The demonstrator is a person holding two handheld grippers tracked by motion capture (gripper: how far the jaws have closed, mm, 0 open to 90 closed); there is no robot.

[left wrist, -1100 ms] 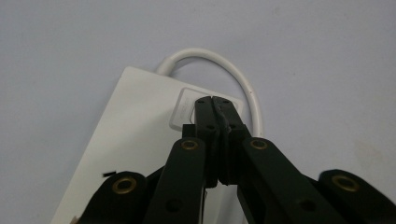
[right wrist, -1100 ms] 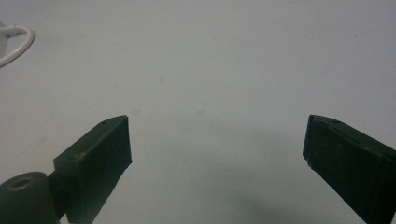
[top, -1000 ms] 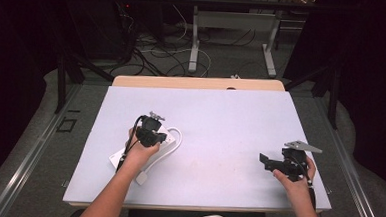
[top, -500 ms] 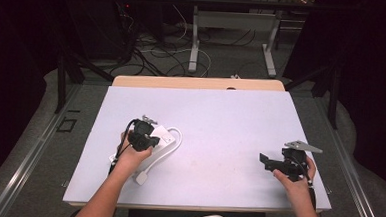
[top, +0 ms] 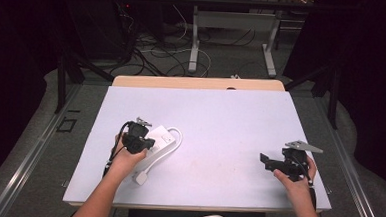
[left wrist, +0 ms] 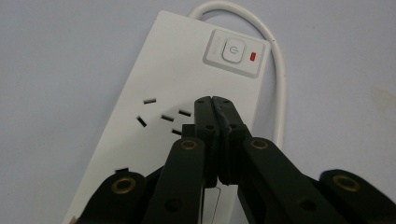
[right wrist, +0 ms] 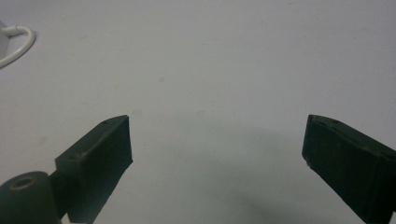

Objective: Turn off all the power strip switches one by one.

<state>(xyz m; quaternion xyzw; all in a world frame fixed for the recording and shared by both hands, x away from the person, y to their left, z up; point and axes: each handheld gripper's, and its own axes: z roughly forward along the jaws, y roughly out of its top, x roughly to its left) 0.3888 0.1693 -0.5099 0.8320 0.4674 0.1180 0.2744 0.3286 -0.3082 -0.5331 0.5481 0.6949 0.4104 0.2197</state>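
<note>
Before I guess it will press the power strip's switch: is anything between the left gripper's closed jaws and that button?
Nothing visible. The left gripper hangs shut over the power strip, the switch just ahead with bare white casing between.

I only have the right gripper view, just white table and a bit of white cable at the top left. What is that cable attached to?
Observer: A white power strip lying flat on the table; the cable loops from its far end.
Operator: Where's the left tool?
Observer: The left tool is above the strip, jaws shut together, empty.
Operator: What's ahead of its tips?
Observer: The strip's power button, with a small red indicator beside it.
</note>
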